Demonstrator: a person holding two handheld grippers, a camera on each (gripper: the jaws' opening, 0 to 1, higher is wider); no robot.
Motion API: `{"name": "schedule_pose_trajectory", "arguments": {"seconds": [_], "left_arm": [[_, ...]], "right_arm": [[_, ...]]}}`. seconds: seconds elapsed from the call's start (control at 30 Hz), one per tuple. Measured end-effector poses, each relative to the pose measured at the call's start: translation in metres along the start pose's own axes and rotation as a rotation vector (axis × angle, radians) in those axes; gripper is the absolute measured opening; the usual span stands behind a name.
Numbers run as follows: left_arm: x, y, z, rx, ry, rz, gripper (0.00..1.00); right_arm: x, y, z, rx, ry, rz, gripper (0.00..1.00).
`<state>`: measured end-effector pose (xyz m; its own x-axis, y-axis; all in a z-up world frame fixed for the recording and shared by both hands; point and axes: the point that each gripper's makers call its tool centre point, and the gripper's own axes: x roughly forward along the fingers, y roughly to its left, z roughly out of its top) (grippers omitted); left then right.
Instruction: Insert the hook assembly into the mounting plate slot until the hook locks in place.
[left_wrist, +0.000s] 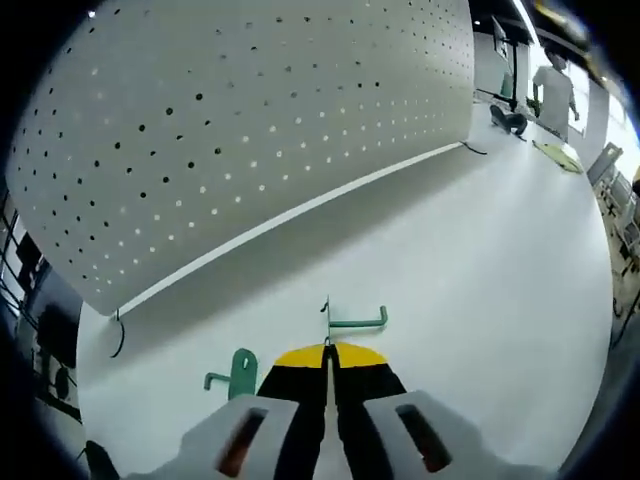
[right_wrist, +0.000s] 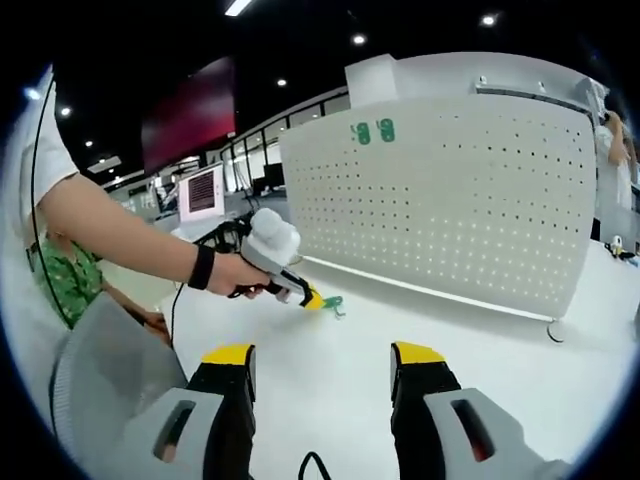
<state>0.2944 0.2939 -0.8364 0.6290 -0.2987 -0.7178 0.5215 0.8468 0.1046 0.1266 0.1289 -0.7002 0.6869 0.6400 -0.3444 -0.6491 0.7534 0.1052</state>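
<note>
Left tool (left_wrist: 327, 358) clenched on green hook (left_wrist: 357, 321) at twelve o'clock above white bench (left_wrist: 480, 260), second hook piece (left_wrist: 236, 373) at ten; right tool (right_wrist: 320, 365) released, idle; thin pinch risks hook twisting before reaching pegboard (left_wrist: 250, 130).

Green characters, seemingly "88", mark the pegboard panel (right_wrist: 440, 200).

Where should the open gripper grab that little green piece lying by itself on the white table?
Probably the flat green plate piece with a short peg, pinched by its broad upright tab from above: the tab stands clear of the white table, while the peg is thin and low.
</note>
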Motion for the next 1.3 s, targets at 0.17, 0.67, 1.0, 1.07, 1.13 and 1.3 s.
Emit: {"name": "schedule_pose_trajectory", "arguments": {"seconds": [0.17, 0.67, 1.0, 1.07, 1.13, 1.3], "left_arm": [[-0.004, -0.001, 0.000, -0.044, -0.009, -0.014, 0.01], [-0.016, -0.006, 0.010, -0.122, -0.093, -0.042, 0.01], [-0.030, -0.016, 0.023, -0.154, -0.185, -0.087, 0.01], [-0.033, -0.018, 0.025, -0.172, -0.199, -0.099, 0.01], [-0.037, -0.020, 0.027, -0.166, -0.213, -0.099, 0.01], [-0.049, -0.025, 0.035, -0.198, -0.275, -0.110, 0.01]], "right_arm": [[0.001, 0.000, 0.001, -0.004, 0.001, 0.005, 0.55], [0.006, 0.006, 0.006, -0.016, -0.001, 0.026, 0.54], [0.005, 0.003, 0.008, -0.018, -0.006, 0.020, 0.54], [0.005, 0.004, 0.008, -0.016, -0.005, 0.020, 0.54], [0.005, 0.004, 0.008, -0.014, -0.008, 0.020, 0.54], [0.006, 0.006, 0.009, -0.017, -0.011, 0.025, 0.54]]}}
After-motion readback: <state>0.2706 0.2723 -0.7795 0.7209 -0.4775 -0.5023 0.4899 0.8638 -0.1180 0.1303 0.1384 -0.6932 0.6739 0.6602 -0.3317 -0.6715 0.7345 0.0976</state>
